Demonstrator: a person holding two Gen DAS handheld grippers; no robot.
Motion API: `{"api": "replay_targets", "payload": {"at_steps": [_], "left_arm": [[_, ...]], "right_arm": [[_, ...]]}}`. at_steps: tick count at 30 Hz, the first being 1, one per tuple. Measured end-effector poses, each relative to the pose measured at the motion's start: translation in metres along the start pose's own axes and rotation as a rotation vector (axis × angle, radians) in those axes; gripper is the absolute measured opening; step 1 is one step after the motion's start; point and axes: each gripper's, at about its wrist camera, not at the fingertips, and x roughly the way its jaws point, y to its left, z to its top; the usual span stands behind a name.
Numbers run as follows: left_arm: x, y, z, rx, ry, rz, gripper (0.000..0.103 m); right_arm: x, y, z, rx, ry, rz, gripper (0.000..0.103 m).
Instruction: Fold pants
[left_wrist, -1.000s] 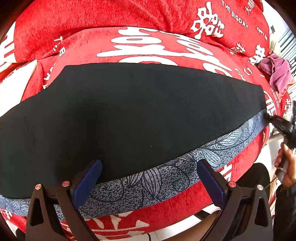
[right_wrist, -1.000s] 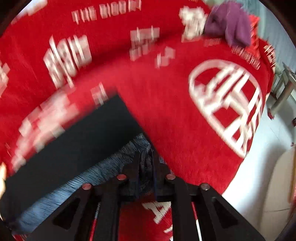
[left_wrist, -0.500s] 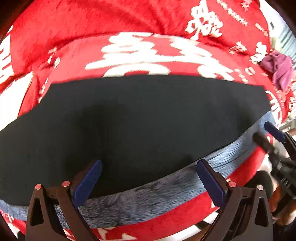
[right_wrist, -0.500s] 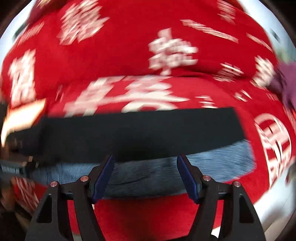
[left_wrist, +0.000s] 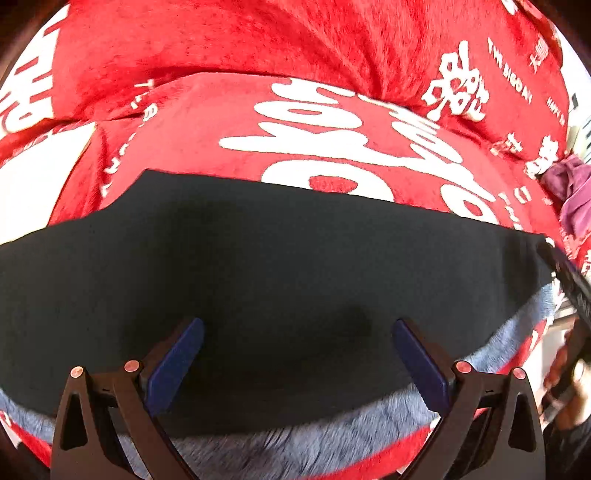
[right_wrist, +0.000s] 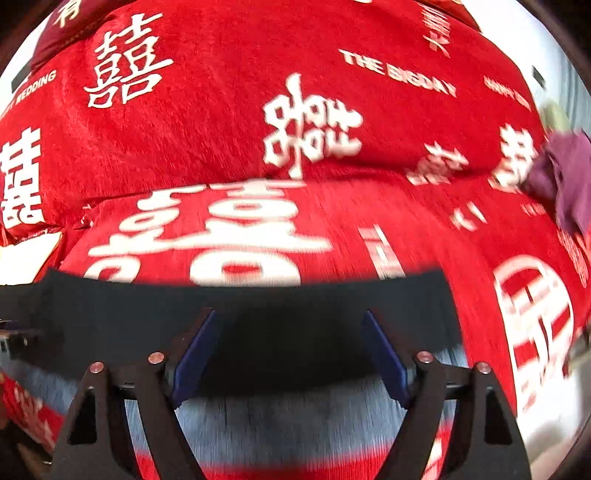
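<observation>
A red blanket (left_wrist: 332, 122) with white lettering is covering the whole sofa, seat and backrest alike. The black pants (left_wrist: 266, 280) are lying flat across the seat in a long band, side to side, and a blue-grey patterned cloth (left_wrist: 295, 439) is showing along their near edge. A purple cloth (right_wrist: 565, 177) is sitting bunched at the far right of the seat, well apart from the pants. The left gripper (left_wrist: 295, 354) is hovering over the near part of the pants with its blue fingers (left_wrist: 173, 365) wide apart, gripping nothing. The right gripper (right_wrist: 291, 350) is likewise hanging over the pants near their right end, fingers (right_wrist: 384, 354) spread apart and empty; that view is blurred.
</observation>
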Motion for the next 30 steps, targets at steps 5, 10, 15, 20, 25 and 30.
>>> {"api": "replay_targets", "payload": {"at_steps": [5,10,15,20,25,30], "left_arm": [[0.003,0.001,-0.008,0.053,0.004,0.027,0.102],[-0.002,0.015,-0.010,0.012,0.005,0.029,0.102],[0.002,0.007,-0.014,0.036,-0.008,0.053,0.102],[-0.010,0.015,-0.019,0.028,-0.025,0.052,0.102],[-0.015,0.028,0.008,-0.102,-0.065,0.050,0.102],[0.015,0.030,0.040,-0.137,-0.017,0.150,0.102]], "right_arm": [[0.071,-0.042,0.009,-0.001,0.137,-0.135,0.083],[0.033,-0.099,-0.006,0.170,0.079,-0.064,0.075],[-0.010,-0.107,-0.046,0.226,0.041,0.056,0.084],[-0.002,-0.147,-0.082,0.463,0.163,-0.058,0.086],[-0.040,-0.082,-0.045,0.339,0.014,-0.049,0.090],[-0.002,0.031,-0.026,0.085,0.078,0.100,0.091]]}}
